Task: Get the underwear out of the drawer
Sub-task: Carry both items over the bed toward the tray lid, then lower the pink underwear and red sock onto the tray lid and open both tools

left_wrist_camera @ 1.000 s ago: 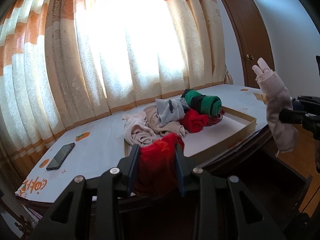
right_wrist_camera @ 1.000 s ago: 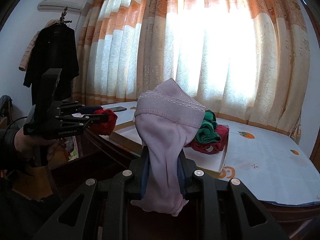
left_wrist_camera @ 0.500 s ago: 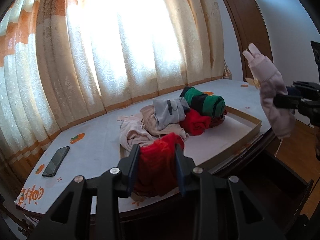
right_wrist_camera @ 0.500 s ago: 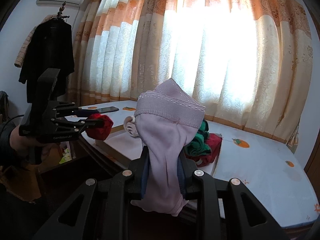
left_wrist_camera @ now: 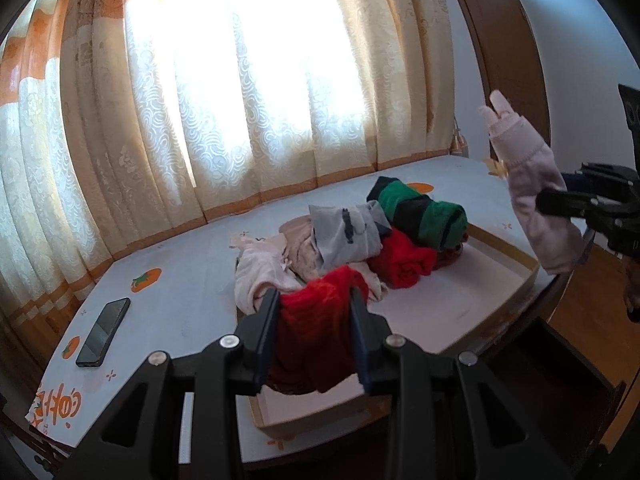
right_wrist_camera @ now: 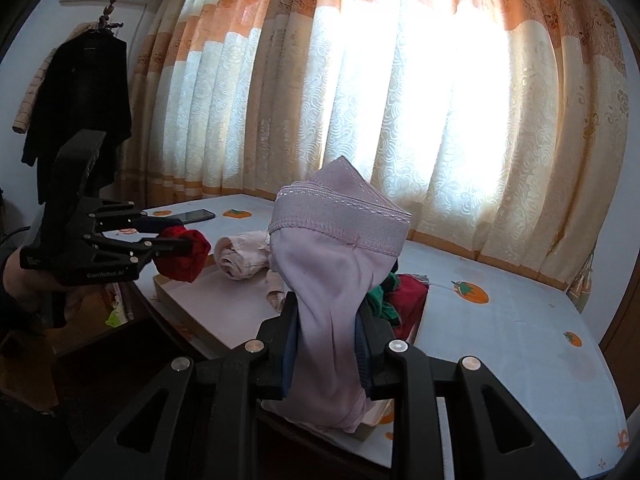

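Note:
My left gripper (left_wrist_camera: 315, 310) is shut on red underwear (left_wrist_camera: 316, 340) and holds it above the near edge of a shallow cardboard tray (left_wrist_camera: 516, 268) on the table. My right gripper (right_wrist_camera: 329, 322) is shut on pale pink underwear (right_wrist_camera: 332, 280), held upright in the air to the tray's right; it also shows in the left wrist view (left_wrist_camera: 532, 200). The left gripper with its red piece shows in the right wrist view (right_wrist_camera: 176, 244). The open dark drawer (left_wrist_camera: 560, 364) lies below the table edge at lower right.
The tray holds a pile of rolled clothes: green-black (left_wrist_camera: 420, 208), red (left_wrist_camera: 404, 260), grey (left_wrist_camera: 344, 232), cream (left_wrist_camera: 260, 272). A phone (left_wrist_camera: 103, 332) lies on the white tablecloth (left_wrist_camera: 180, 280) at left. Curtains hang behind. A dark coat (right_wrist_camera: 76, 100) hangs on the left wall.
Both grippers have risen and moved forward over the table with their pieces still held. The tray and pile now sit lower and closer in both views.

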